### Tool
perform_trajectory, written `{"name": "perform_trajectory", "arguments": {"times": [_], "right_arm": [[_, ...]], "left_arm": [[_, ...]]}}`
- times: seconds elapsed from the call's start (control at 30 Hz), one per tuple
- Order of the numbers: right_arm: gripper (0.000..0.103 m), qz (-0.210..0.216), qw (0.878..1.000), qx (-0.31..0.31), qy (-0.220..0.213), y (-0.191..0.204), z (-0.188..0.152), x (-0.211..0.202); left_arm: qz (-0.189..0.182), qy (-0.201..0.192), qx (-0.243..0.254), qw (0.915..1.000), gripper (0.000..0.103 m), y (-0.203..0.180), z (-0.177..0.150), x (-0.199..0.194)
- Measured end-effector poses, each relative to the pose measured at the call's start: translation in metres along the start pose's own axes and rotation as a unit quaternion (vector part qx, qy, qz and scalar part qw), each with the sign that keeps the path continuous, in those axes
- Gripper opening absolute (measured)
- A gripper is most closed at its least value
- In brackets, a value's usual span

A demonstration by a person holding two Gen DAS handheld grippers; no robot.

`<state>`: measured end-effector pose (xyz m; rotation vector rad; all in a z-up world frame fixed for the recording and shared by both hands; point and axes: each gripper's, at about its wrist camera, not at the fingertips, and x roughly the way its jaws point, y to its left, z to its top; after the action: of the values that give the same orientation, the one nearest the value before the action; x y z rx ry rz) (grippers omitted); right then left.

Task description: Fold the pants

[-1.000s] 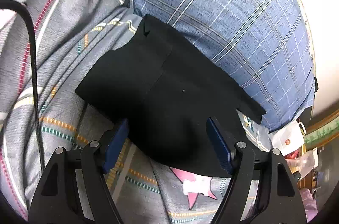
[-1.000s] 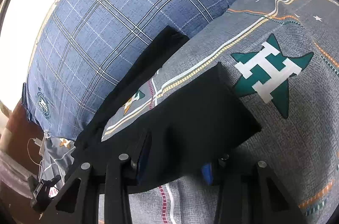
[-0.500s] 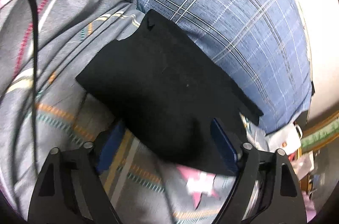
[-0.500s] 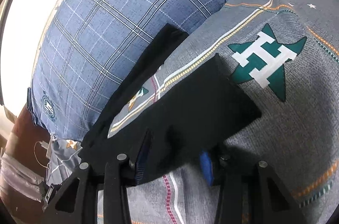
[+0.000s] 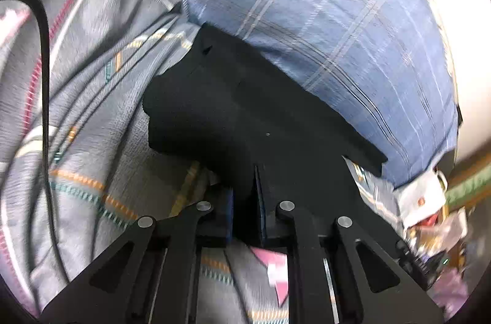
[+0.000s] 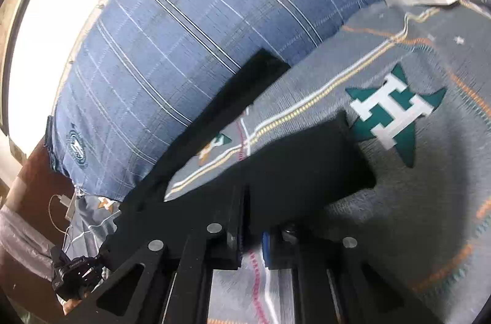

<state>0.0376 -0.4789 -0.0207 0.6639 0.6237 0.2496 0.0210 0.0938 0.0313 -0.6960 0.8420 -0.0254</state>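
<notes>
The left wrist view looks forward and down along the left gripper (image 5: pixel 244 212), very near the black pants (image 5: pixel 245 115) on the bedsheet (image 5: pixel 92 140). The right wrist view looks along the right gripper (image 6: pixel 251 241), equally near. Both views share the pants (image 6: pixel 300 170) and the blue plaid pillow (image 5: pixel 322 17) behind.

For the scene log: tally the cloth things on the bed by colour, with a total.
Black: 1, the pants, pinched by the left gripper and the right gripper.
Blue: 1, the checked pillow.
Grey: 1, the patterned bedsheet.
Total: 3.
</notes>
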Motion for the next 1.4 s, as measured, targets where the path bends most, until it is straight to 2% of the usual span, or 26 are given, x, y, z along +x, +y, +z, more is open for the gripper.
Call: {"name": "perform_trajectory", "arguments": {"times": [0.2,0.3,0.43,0.57,0.7,0.73,0.77,0.8,0.87,0.9,0.97,1.13,1.27,1.4], "right_arm": [[0.006,0.006,1.000,-0.013,-0.004,0.006,-0.008,-0.041],[0.006,0.009,1.000,-0.015,0.000,0.005,-0.017,-0.059],[0.006,-0.005,1.000,-0.018,-0.003,-0.001,-0.026,-0.074],[0.006,-0.023,1.000,-0.012,-0.003,-0.010,-0.027,-0.078],[0.006,-0.030,0.999,-0.021,0.012,-0.009,-0.028,-0.071],[0.006,-0.028,0.999,-0.022,0.012,-0.007,-0.029,-0.071],[0.007,-0.027,0.999,-0.022,0.013,-0.005,-0.029,-0.071],[0.009,-0.027,0.999,-0.015,0.016,-0.004,-0.030,-0.070],[0.015,-0.027,0.999,-0.005,0.023,-0.005,-0.032,-0.068],[0.025,-0.031,0.999,0.000,0.029,-0.007,-0.033,-0.066],[0.032,-0.041,0.999,0.002,0.033,-0.008,-0.035,-0.063],[0.035,-0.042,0.999,0.012,0.026,-0.011,-0.037,-0.064],[0.037,-0.038,0.998,0.029,0.037,-0.018,-0.040,-0.055],[0.038,-0.032,0.997,0.051,0.046,-0.025,-0.041,-0.035]], "left_arm": [[-0.022,-0.010,0.030,0.9992,0.004,-0.011,-0.018,-0.042],[-0.027,0.000,0.041,0.9988,0.003,-0.009,-0.032,-0.060],[-0.011,0.008,0.056,0.9984,0.003,-0.002,-0.044,-0.060],[-0.030,0.018,0.029,0.9990,0.003,0.010,-0.043,-0.055],[-0.016,0.005,0.018,0.9997,0.004,0.014,-0.037,-0.048],[-0.014,0.007,0.013,0.9998,0.006,0.015,-0.034,-0.045],[-0.010,0.007,0.007,0.9999,0.020,0.016,-0.032,-0.042],[-0.008,0.006,-0.003,0.9999,0.039,0.018,-0.030,-0.039],[-0.006,-0.002,-0.024,0.9997,0.060,0.023,-0.026,-0.035],[-0.008,-0.009,-0.033,0.9994,0.060,0.025,-0.025,-0.034],[-0.005,-0.018,-0.036,0.9992,0.063,0.027,-0.020,-0.030],[-0.001,0.003,-0.040,0.9992,0.065,0.025,-0.011,-0.008],[-0.001,0.004,-0.055,0.9985,0.072,0.022,-0.008,0.004],[-0.010,0.003,-0.075,0.9971,0.073,0.018,0.000,0.011]]}}
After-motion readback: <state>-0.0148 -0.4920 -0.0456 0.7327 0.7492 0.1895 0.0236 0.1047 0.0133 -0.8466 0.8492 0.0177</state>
